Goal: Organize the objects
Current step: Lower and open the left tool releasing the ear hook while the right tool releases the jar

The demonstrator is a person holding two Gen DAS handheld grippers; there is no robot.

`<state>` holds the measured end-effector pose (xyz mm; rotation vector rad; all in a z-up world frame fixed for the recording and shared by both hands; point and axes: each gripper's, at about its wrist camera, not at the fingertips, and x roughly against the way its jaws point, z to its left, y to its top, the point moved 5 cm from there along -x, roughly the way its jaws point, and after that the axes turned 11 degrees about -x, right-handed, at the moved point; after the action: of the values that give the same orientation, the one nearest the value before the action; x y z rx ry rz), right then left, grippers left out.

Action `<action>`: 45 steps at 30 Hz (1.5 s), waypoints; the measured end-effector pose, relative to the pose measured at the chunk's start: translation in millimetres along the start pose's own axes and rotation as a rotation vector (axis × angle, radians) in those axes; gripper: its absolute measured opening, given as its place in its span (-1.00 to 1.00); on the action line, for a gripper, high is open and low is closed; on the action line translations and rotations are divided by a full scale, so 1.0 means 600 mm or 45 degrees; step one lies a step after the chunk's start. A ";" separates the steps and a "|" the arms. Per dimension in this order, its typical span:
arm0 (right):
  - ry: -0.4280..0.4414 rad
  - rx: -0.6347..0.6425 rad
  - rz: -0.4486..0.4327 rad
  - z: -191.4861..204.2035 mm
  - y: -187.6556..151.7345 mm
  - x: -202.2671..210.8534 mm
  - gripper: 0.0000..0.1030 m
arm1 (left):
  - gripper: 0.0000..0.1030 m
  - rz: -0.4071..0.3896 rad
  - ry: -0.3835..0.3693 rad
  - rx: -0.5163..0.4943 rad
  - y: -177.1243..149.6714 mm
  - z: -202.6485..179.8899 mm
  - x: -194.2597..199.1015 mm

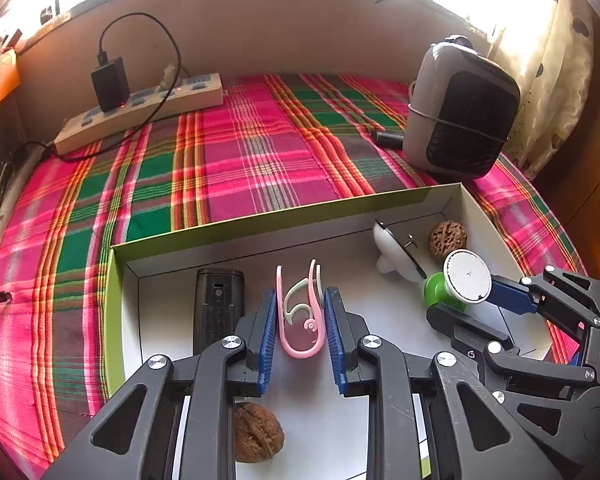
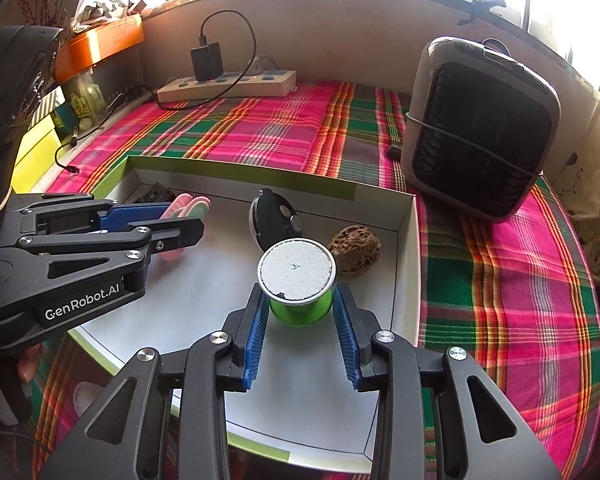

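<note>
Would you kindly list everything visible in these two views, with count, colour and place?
box: 1, white inside, green outside, on the cloth
walnuts: 2, brown, one in the box's far right corner, one under the left tongs
hooks: a pink and pale green bunch, between the left tongs
spool: 1, green with a white top, between the right tongs
black block: 1, box's left side
white and black gadget: 1, beyond the spool
power strip: 1, cream, rear
fan: 1, grey, right
plaid cloth: 1, pink and green
left tongs: black, blue pads
right tongs: same
</note>
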<state>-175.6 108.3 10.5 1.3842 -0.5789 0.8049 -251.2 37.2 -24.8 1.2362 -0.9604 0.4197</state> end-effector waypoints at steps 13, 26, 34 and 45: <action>-0.028 0.022 -0.006 0.004 -0.001 -0.006 -0.33 | -0.58 0.000 0.006 -0.009 0.001 -0.001 -0.005; -0.041 0.012 -0.008 0.004 0.000 -0.005 -0.33 | -0.56 -0.004 0.006 -0.002 0.001 0.000 -0.005; -0.052 0.002 -0.010 0.002 -0.001 -0.005 -0.32 | -0.48 -0.004 0.001 -0.003 0.001 0.000 -0.005; -0.052 0.002 -0.038 0.007 0.000 0.010 -0.20 | -0.43 -0.030 0.001 0.006 -0.004 -0.004 0.022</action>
<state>-171.8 105.0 15.6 1.4107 -0.5882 0.7547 -240.8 35.7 -15.6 1.2502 -0.9436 0.4039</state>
